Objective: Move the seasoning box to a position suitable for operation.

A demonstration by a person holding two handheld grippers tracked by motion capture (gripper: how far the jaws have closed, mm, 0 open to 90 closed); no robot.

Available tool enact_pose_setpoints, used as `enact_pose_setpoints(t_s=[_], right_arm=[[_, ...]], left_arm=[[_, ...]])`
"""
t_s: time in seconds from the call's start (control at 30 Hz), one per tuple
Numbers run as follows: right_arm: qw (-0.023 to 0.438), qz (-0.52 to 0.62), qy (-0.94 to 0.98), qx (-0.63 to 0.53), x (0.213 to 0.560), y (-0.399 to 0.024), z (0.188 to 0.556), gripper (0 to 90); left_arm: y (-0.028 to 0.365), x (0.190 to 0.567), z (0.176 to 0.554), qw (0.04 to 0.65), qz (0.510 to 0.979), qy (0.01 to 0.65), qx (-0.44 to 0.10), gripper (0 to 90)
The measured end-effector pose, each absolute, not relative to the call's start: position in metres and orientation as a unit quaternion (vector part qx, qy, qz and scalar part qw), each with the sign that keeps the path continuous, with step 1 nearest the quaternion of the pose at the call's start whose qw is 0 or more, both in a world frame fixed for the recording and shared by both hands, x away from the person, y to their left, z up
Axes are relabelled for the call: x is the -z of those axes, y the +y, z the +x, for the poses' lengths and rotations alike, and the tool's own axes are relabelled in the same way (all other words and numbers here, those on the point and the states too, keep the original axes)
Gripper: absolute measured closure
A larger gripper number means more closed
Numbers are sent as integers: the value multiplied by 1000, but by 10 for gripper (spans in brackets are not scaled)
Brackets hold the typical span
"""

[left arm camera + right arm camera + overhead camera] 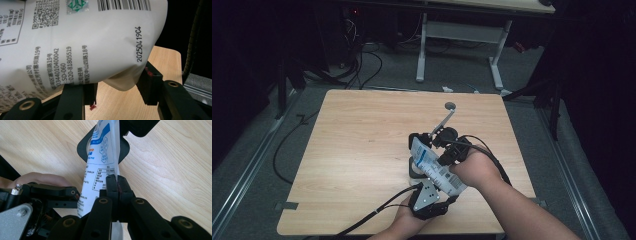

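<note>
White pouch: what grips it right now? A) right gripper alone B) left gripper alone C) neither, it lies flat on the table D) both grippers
D: the right gripper has its fingers pinched shut on the white pouch edge, and the left gripper fingers clamp its bulging end.

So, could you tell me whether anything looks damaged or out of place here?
Nothing stands out: the white pouch looks intact, held above the table by the left gripper and right gripper, with nothing spilled.
</note>
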State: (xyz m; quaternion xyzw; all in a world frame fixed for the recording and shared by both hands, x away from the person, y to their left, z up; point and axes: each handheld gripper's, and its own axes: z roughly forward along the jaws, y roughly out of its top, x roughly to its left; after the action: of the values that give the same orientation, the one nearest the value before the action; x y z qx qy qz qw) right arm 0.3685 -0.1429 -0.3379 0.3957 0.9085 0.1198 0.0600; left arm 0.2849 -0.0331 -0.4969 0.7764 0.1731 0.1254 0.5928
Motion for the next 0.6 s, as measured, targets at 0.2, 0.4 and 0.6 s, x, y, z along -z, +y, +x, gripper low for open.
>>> enact_pose_setpoints(t_s=[0.2, 0.4, 0.6], right_arm=[[60, 399, 907, -119, 338, -143, 368, 900], [62, 401, 906, -119, 336, -144, 367, 900], [64, 397, 908, -119, 336, -145, 368, 900]], left_arm=[[-33, 497, 285, 593, 777, 172, -126, 559], [-34, 495, 285, 593, 776, 172, -126, 559], [-35, 495, 285, 594, 776, 171, -126, 560]])
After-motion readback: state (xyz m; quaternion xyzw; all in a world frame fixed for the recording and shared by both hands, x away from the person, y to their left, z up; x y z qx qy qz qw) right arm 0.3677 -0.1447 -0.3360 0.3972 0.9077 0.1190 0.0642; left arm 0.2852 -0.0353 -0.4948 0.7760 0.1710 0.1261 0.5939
